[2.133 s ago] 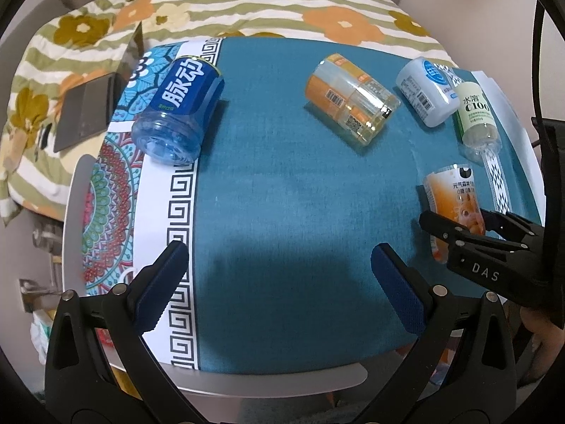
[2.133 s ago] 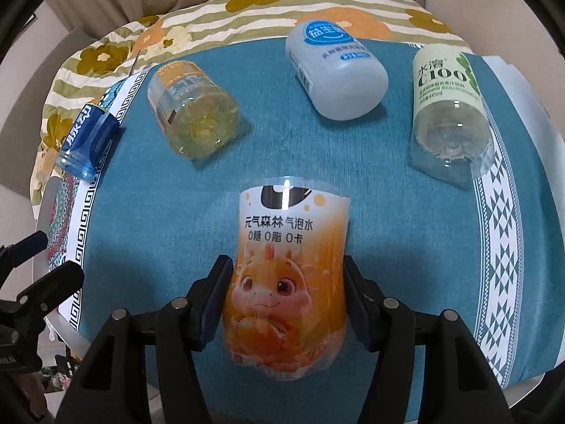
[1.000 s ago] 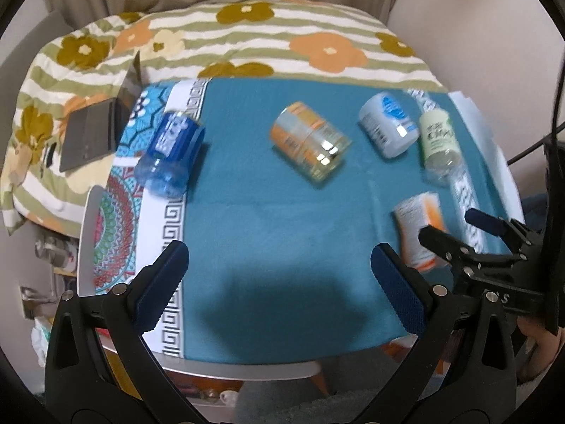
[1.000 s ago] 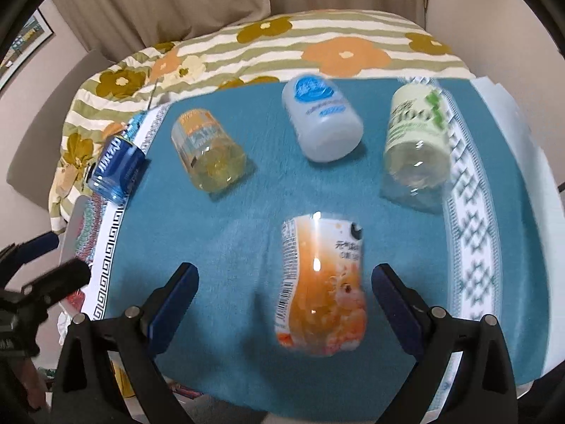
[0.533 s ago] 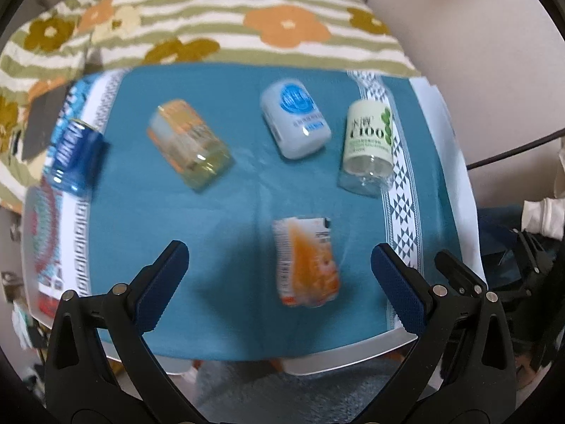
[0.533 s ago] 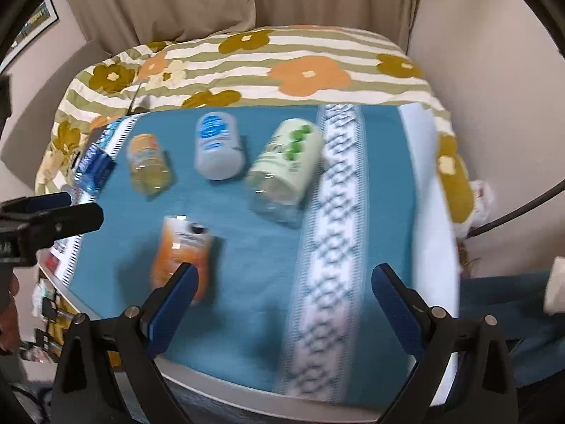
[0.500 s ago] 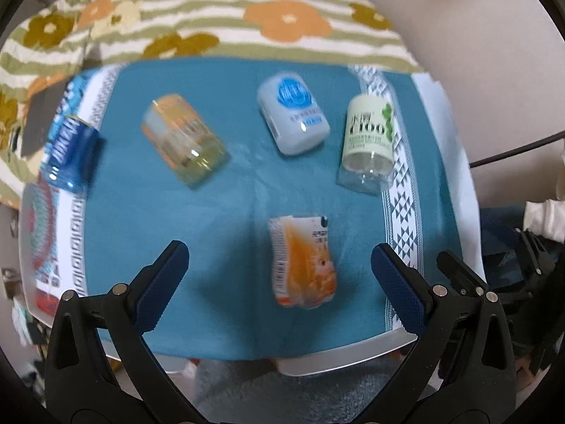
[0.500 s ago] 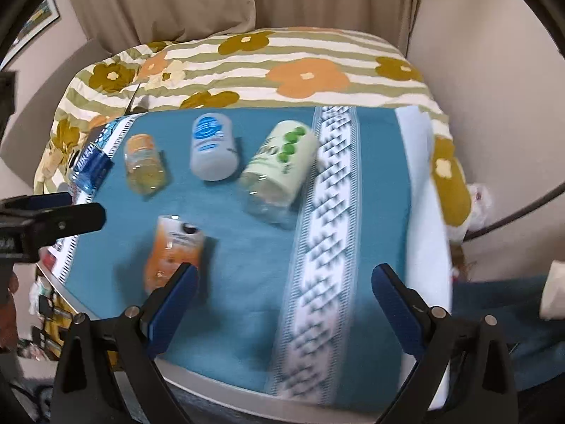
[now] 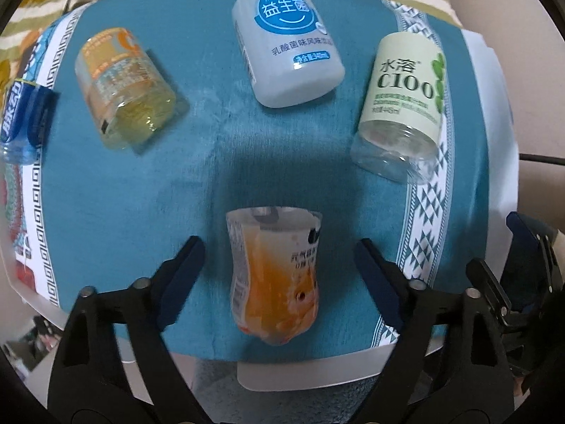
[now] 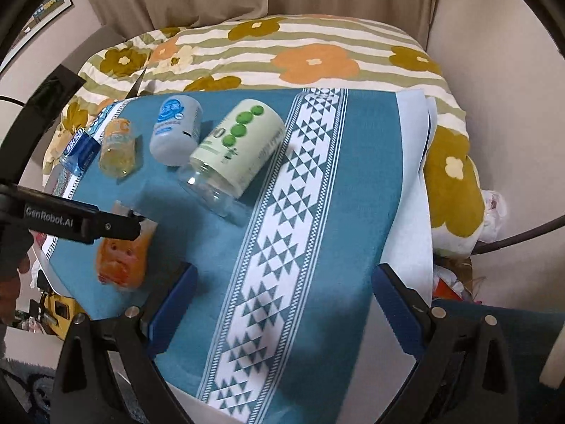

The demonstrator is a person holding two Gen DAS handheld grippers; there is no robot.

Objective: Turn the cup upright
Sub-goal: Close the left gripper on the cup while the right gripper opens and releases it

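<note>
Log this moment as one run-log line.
left tongs: open, straddling orange cup | cup: on its side | right tongs: open, empty, off to the side | step: pre-grasp

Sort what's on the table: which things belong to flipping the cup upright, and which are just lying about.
In the job:
orange cup, lying on its side
left gripper, jaws open around it

Lying about:
green C100 cup
white-blue cup
yellow cup
blue cup
right gripper, open, off to the side

I see the orange-labelled clear cup (image 9: 273, 277) lying on its side on the teal-clothed desk (image 9: 212, 162), near its front edge, cut end pointing away.
</note>
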